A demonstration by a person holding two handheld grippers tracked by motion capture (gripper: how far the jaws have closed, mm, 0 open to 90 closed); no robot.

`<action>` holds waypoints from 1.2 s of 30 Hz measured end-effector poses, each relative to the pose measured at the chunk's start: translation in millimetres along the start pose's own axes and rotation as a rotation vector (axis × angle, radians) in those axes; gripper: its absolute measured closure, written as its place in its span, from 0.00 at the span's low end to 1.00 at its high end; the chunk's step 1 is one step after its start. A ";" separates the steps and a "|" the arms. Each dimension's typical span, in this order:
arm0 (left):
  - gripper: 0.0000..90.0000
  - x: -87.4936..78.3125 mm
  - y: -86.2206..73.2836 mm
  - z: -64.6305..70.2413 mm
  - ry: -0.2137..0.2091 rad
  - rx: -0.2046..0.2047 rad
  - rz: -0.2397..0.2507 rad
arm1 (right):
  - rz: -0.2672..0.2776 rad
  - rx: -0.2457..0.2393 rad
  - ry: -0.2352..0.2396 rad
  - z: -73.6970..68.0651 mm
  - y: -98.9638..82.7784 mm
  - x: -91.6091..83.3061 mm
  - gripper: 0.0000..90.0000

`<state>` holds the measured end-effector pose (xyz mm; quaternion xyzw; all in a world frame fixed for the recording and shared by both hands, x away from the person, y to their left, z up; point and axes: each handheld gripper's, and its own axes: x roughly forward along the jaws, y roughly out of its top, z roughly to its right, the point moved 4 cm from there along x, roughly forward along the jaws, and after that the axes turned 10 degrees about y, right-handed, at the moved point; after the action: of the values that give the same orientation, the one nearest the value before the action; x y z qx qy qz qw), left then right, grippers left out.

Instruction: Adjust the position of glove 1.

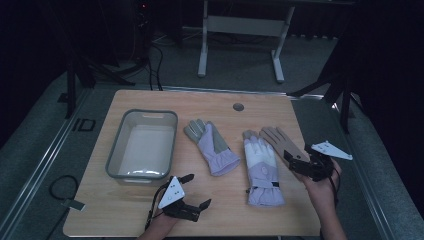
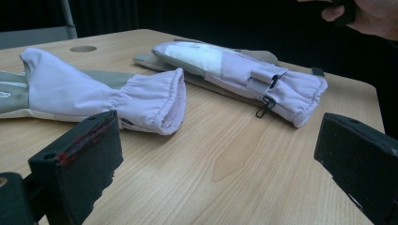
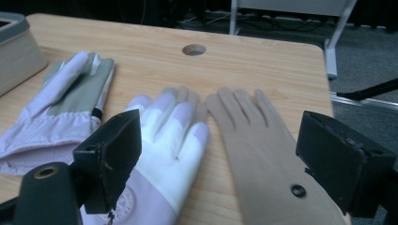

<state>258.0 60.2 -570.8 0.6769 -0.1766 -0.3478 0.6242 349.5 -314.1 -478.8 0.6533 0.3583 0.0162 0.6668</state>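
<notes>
Three gloves lie flat on the wooden table (image 1: 150,210). A lilac glove with a grey palm (image 1: 212,145) (image 3: 70,93) is in the middle. To its right is a lilac and white glove (image 1: 261,170) (image 3: 169,131) with a strap and clip at the cuff. A tan glove (image 1: 282,142) (image 3: 263,145) lies against its right side. My left gripper (image 1: 197,190) (image 2: 216,159) is open near the front edge, aimed at the glove cuffs (image 2: 155,101). My right gripper (image 1: 297,159) (image 3: 220,154) is open low over the cuffs of the white and tan gloves, holding nothing.
A grey plastic bin (image 1: 116,150) (image 3: 16,47) stands empty on the table's left half. A round cable hole (image 1: 238,107) (image 3: 194,49) sits near the far edge. Beyond the table are a white desk frame (image 1: 202,50) and cables on the floor.
</notes>
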 end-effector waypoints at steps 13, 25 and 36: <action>0.01 0.3 0.1 0.0 -0.005 -0.005 0.000 | -0.048 -0.104 0.133 -43.2 33.2 45.0 0.19; 0.01 0.1 0.1 -0.3 -0.013 -0.006 0.003 | -0.088 -0.174 0.230 -84.6 46.2 95.9 0.22; 0.01 0.2 0.2 -0.9 -0.020 -0.018 0.003 | -0.167 -0.183 0.295 -113.4 41.7 149.4 0.23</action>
<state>258.8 60.6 -570.7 0.6675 -0.1808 -0.3550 0.6291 422.5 -137.4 -497.7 0.5482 0.5024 0.0889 0.6627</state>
